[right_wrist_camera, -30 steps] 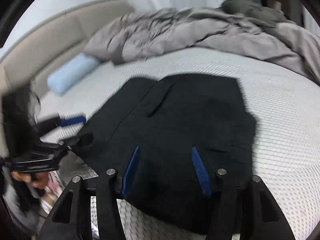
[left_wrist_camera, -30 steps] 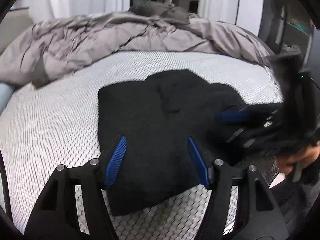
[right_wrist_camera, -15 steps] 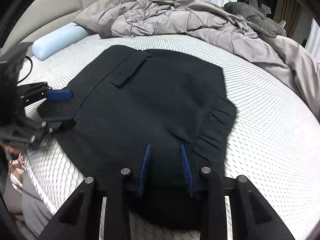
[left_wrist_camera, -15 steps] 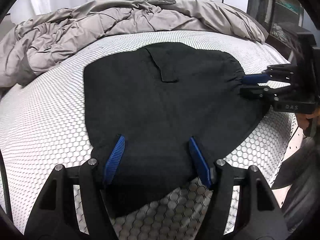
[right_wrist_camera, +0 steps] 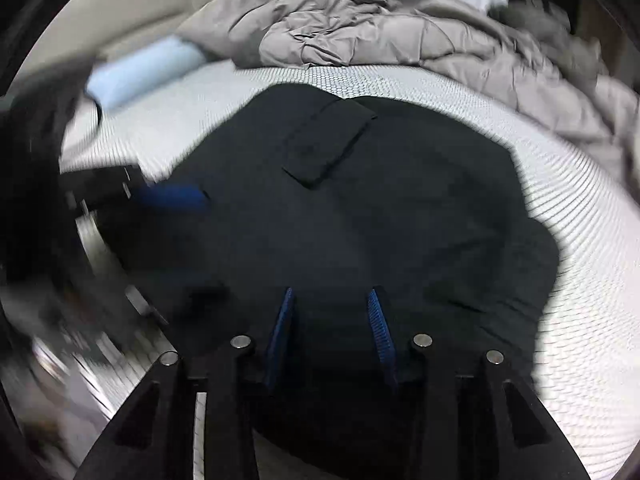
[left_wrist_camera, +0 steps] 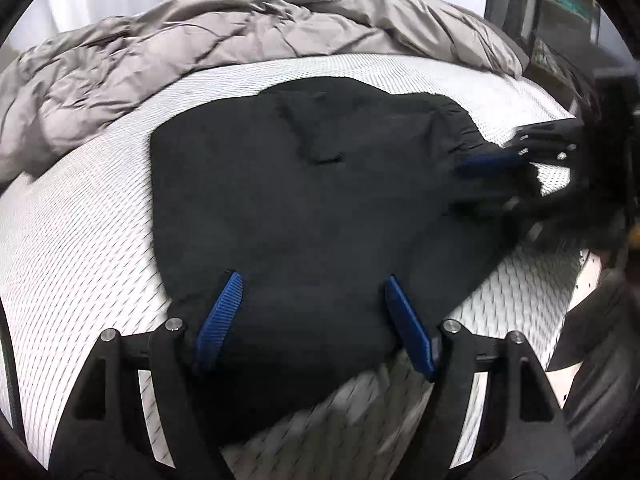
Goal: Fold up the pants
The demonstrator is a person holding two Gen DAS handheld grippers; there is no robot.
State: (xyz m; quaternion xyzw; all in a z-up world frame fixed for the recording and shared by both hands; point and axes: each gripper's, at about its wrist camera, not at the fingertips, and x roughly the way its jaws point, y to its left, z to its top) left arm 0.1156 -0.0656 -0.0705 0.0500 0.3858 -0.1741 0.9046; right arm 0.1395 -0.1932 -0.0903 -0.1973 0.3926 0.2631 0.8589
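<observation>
Black folded pants [left_wrist_camera: 304, 216] lie on the honeycomb-patterned mattress [left_wrist_camera: 80, 240], their near edge between the left gripper's [left_wrist_camera: 316, 320] released, just-widening jaws, while the right wrist view shows the right gripper [right_wrist_camera: 332, 328] over the pants' near edge, its narrow jaws having just spread slightly, no fabric visibly pinched.

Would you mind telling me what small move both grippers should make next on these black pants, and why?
Probably close both on the near hem: the left gripper and right gripper, jaws just widened, straddle the black pants without pinching cloth, and the pants lie flat on the mattress.
</observation>
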